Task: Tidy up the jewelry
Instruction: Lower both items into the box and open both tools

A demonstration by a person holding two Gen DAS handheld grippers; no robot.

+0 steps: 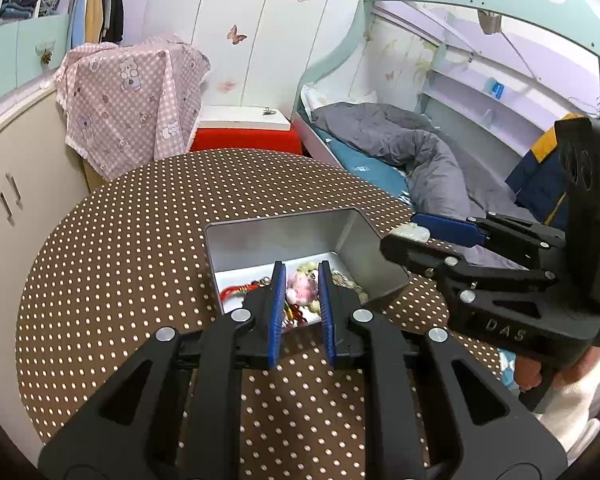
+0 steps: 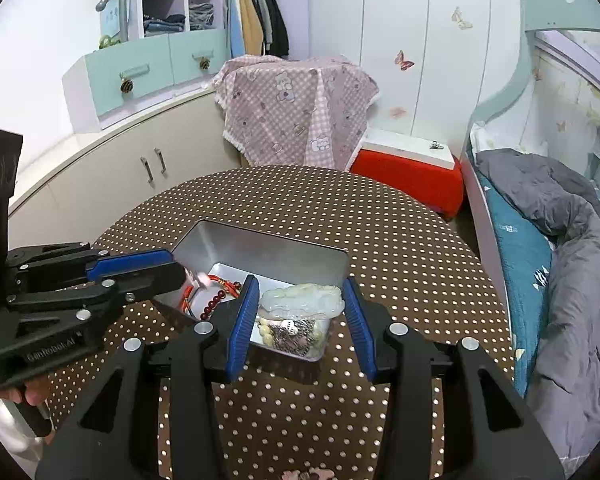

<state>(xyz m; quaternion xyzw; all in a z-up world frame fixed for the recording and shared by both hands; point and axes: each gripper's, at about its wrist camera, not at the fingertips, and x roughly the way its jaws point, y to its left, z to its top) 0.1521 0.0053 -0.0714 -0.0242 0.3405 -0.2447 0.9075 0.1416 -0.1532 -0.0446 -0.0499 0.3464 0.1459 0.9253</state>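
Brown tablecloth (image 1: 120,260) with white polka dots, silver tin (image 1: 284,236), red beads (image 2: 214,302), blue-padded black claw (image 1: 302,312)

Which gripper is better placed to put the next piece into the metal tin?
Probably the right gripper: a pale green piece already sits between its fingers, over the metal tin. The left gripper is down among pieces already inside.
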